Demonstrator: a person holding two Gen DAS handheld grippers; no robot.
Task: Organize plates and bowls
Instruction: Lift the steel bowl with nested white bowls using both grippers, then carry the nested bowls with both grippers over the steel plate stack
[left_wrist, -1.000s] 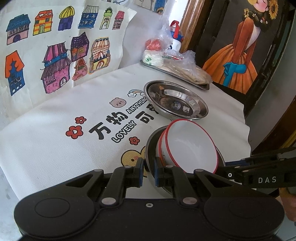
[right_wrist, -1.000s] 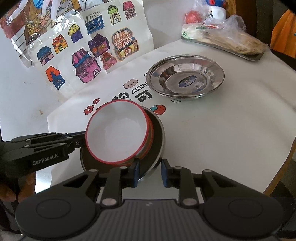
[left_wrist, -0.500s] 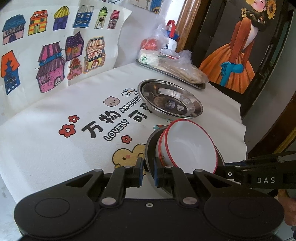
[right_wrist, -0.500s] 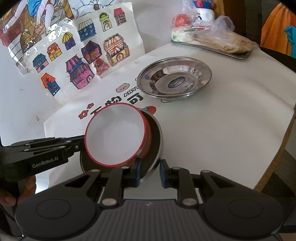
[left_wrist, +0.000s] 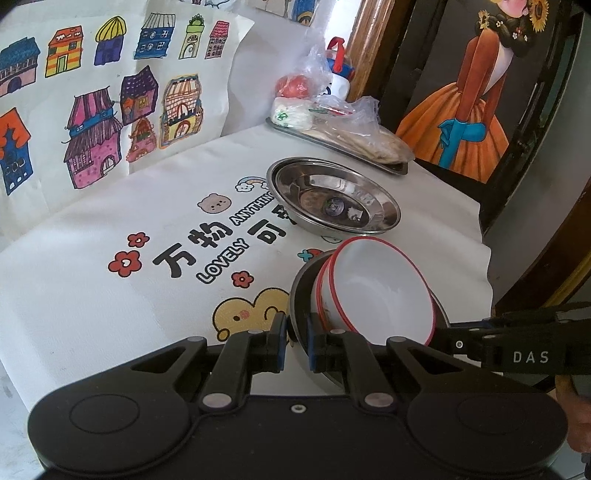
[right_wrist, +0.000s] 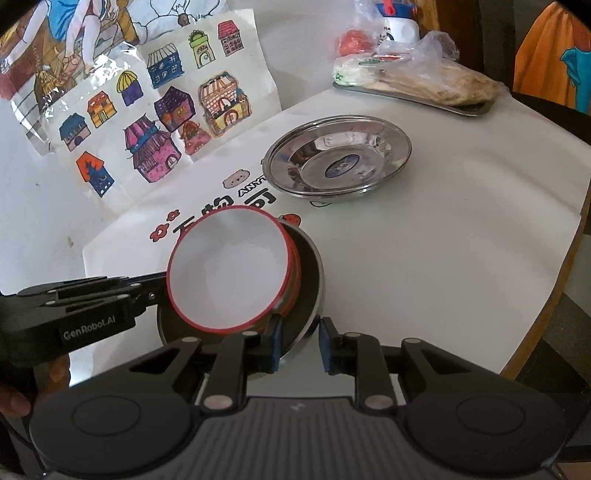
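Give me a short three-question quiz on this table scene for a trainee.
1. True or false: the red-rimmed bowls sit nested on a steel plate.
2. What grips that plate's rim? A) left gripper only B) right gripper only C) both
3. Fill in: the other steel plates lie ___ on the cloth, apart from the held one.
Key: 1 true; 2 C; 3 stacked.

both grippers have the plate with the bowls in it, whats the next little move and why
Probably carry the steel plate toward the plates on the table and set it on them: left gripper and right gripper pinch its rim, red-rimmed bowls tilted inside.
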